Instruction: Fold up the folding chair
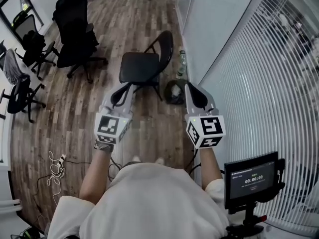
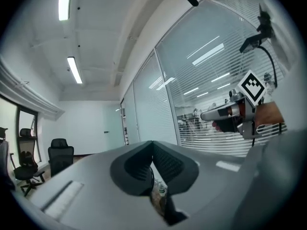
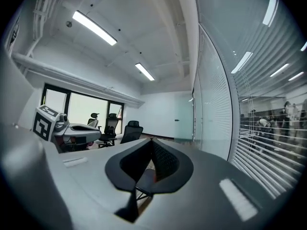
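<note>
The black folding chair [image 1: 142, 66] stands unfolded on the wooden floor, its backrest toward the glass wall. In the head view both grippers hang in the air in front of it, apart from it. My left gripper [image 1: 123, 88] points at the seat's near edge, jaws shut, empty. My right gripper [image 1: 192, 87] is to the right of the chair, also shut and empty. The left gripper view shows its closed jaws [image 2: 153, 143] and the right gripper [image 2: 231, 114] beside it. Under the closed jaws in the right gripper view [image 3: 152, 141], part of the chair [image 3: 143, 182] shows.
Black office chairs [image 1: 75, 34] [image 1: 31, 49] [image 1: 17, 86] stand at the left. A dark round bin [image 1: 175, 91] and a bottle [image 1: 181, 68] sit by the glass wall with blinds [image 1: 259, 73]. Cables [image 1: 56, 169] lie on the floor. A small screen [image 1: 253, 178] is at my right.
</note>
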Available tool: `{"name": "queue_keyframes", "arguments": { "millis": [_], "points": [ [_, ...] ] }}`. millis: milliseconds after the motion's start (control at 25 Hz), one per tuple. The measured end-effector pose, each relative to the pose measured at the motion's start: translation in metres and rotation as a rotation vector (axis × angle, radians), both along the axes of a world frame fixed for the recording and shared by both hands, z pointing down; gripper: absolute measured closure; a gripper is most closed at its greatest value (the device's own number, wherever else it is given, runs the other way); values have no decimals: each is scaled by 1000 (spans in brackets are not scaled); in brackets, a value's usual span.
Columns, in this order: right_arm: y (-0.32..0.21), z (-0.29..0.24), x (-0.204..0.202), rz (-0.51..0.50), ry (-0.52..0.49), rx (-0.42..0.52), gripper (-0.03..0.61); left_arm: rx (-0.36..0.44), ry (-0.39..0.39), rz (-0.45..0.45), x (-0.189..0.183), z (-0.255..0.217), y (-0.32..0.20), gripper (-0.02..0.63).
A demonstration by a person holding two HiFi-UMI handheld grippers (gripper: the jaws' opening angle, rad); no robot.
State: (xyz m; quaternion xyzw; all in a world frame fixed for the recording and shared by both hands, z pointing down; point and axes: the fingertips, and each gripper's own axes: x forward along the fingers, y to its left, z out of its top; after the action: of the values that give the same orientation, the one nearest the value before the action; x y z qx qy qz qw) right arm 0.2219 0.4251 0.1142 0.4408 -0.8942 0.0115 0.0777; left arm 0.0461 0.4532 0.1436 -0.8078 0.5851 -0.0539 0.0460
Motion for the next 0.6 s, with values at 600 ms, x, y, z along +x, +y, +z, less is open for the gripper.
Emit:
{"name": "queue_keyframes", "arguments": {
  "millis": [600],
  "points": [
    [-25, 25, 10, -59, -3, -71, 577, -39, -11, 15, 25, 29, -5, 615]
  ]
}}
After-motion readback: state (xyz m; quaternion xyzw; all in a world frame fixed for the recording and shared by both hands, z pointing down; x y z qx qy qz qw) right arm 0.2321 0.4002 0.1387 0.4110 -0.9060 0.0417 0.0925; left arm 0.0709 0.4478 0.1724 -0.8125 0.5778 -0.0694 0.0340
